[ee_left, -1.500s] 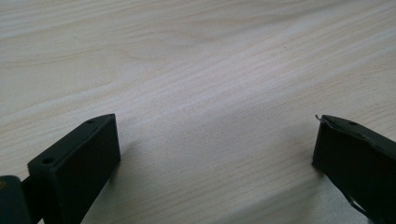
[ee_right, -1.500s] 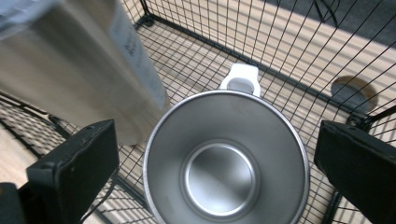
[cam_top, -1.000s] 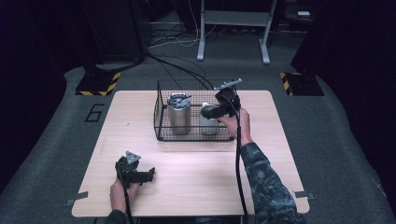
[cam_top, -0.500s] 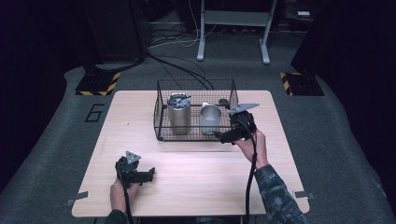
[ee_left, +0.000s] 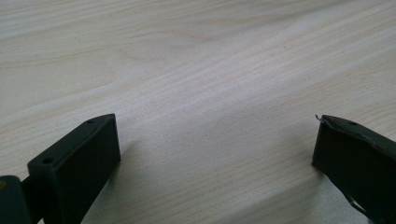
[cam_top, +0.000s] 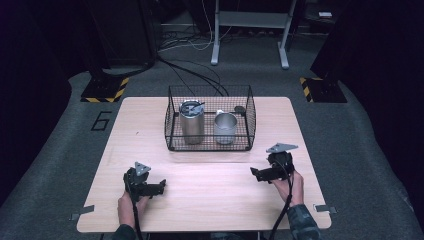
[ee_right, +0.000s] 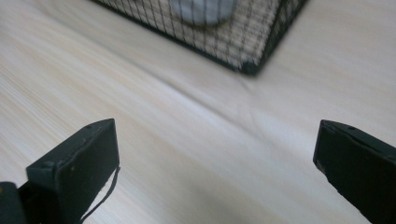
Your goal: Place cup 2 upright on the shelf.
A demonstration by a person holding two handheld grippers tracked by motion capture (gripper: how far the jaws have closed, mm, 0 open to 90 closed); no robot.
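— Since a second ago the right tongs (cam_top: 256, 173) have come back from the wire basket (cam_top: 210, 146) at centre frame down to the lower right of the bench (cam_top: 210, 200), and the short metal cup (cam_top: 225, 128) now stands in the basket on its own.

— And on the left side?

— The left tongs (cam_top: 159, 186) sit at the lower left where they were, resting low over the wood. In the left gripper view their jaws stand wide apart with bare wood grain between them. I'd judge they are parked there to keep clear of the work.

— What's in the basket, reading from the left?

— A tall steel tumbler (cam_top: 191, 122) with a lid, then the short cup just beside it on the right, both upright. There is also a small dark thing near the basket's far right corner; too small to name.

— The right tongs, then?

— Jaws wide, nothing held. The right gripper view looks along them toward the basket corner (ee_right: 247, 65), with the cup (ee_right: 201, 9) cut off by the top edge and blurred behind the mesh. They look drawn back because the cup is placed.

— Anything else hidden?

— The cup's inside, and the person's arms run off the bottom edge.
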